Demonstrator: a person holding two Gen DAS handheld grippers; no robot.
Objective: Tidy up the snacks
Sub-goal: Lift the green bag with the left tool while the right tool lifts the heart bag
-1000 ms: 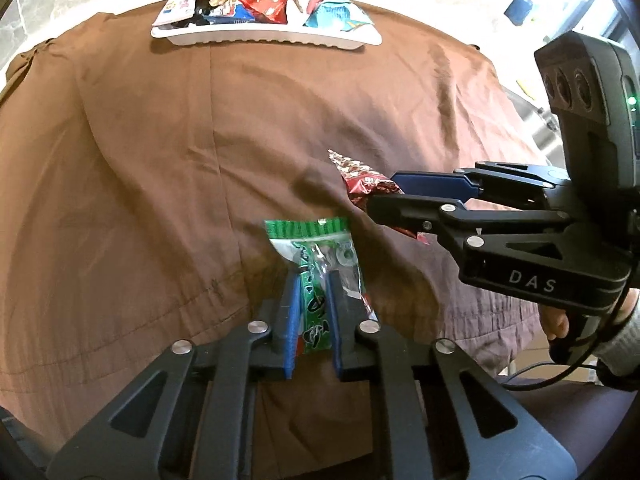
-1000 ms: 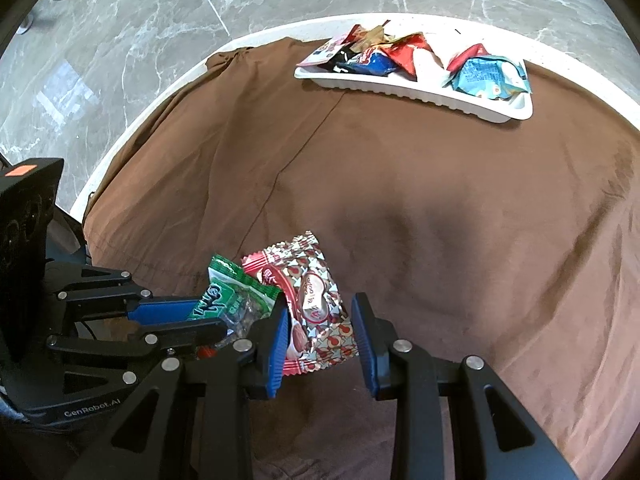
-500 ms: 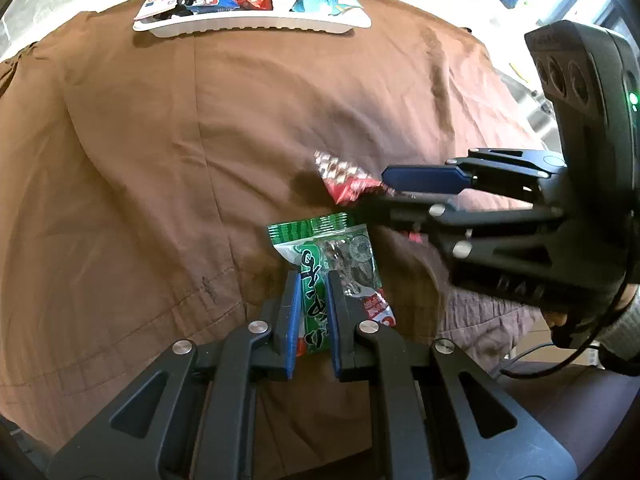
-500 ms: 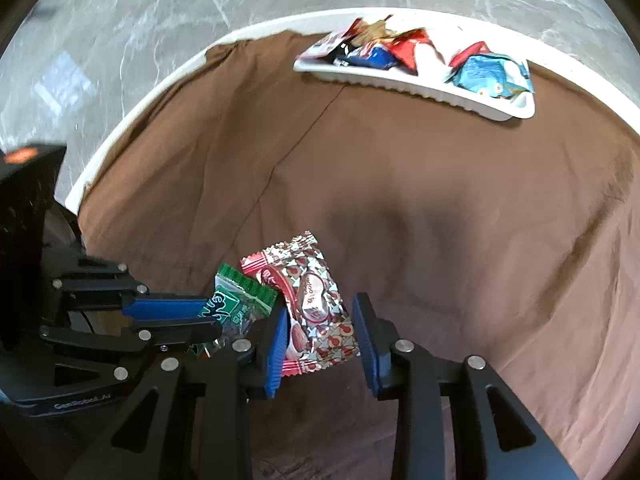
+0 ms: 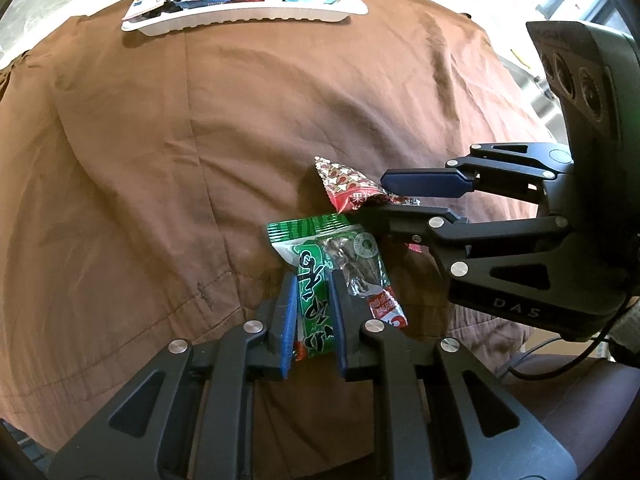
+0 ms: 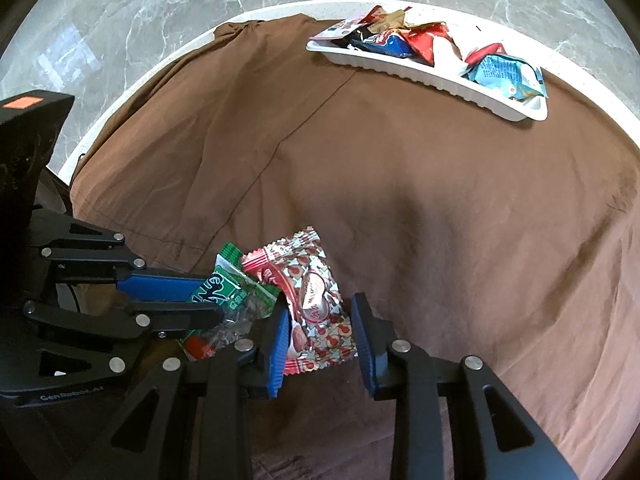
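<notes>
My left gripper (image 5: 313,292) is shut on a green snack packet (image 5: 320,256), seen also in the right wrist view (image 6: 230,294), near the front of the table. My right gripper (image 6: 320,322) stands open around a red and silver snack packet (image 6: 312,292), with its fingers on either side; the packet also shows in the left wrist view (image 5: 344,186). The two packets lie side by side and touch. A white tray (image 5: 248,14) with several snack packets sits at the far edge, also in the right wrist view (image 6: 420,70).
A wrinkled brown cloth (image 6: 400,160) covers the round white table (image 6: 160,64). Marble floor lies beyond the table's rim. The right gripper's body (image 5: 520,256) stands close to the right of my left gripper.
My left gripper has lifted and moved forward a little with the green packet. The right gripper has stayed open around the red packet.
</notes>
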